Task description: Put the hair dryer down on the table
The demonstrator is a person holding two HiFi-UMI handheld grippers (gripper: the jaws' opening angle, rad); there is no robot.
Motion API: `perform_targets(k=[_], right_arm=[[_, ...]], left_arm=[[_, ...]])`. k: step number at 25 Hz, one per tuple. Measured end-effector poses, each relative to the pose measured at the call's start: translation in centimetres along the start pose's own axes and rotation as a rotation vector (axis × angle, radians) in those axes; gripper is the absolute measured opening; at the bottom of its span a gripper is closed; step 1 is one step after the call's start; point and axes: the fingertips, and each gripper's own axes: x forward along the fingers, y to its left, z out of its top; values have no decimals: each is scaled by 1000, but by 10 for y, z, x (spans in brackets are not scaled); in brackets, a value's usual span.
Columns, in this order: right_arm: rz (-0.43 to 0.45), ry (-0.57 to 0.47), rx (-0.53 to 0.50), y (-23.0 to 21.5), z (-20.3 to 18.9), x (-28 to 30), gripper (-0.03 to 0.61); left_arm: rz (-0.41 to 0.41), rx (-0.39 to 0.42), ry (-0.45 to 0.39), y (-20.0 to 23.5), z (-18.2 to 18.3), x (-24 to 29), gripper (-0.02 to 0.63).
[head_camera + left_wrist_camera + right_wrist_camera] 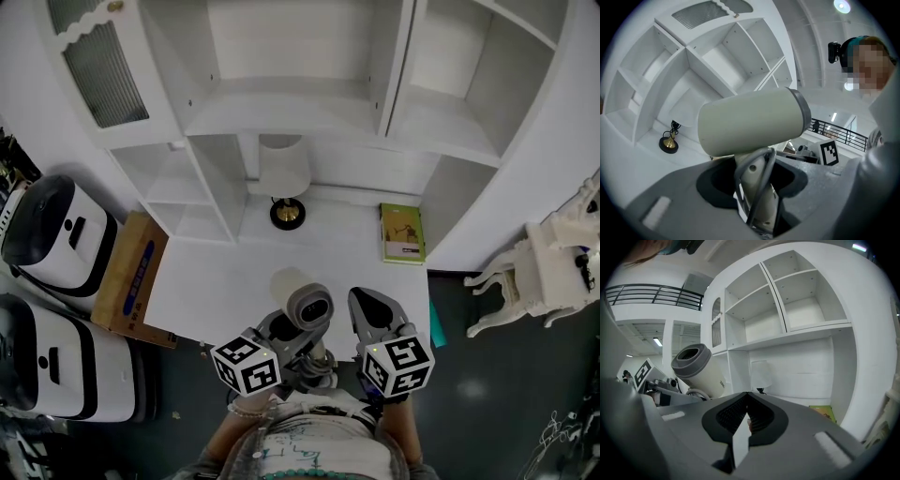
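Gripping the hair dryer (309, 307) by its handle, our left tool (289, 336) holds it over the worktop (234, 281); our right tool (368, 314) is clenched on nothing.

Nearer than the lamp (284, 178) on the white table (234, 281), the left gripper (292, 345) holds the hair dryer (306, 309) by its handle, the right gripper (373, 314) is nearer and right of the lamp, a green book (402, 233) lies to the lamp's right, and a cardboard box (131, 279) sits to its left.
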Motion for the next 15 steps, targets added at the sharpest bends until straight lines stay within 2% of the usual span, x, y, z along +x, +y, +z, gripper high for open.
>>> perform_targets(k=[8, 15], right_arm=[[79, 14, -16, -1, -4, 6, 29], [89, 13, -21, 1, 2, 22, 28]], left_arm=[[59, -21, -36, 1, -9, 4, 187], [72, -24, -43, 14, 2, 0, 187]])
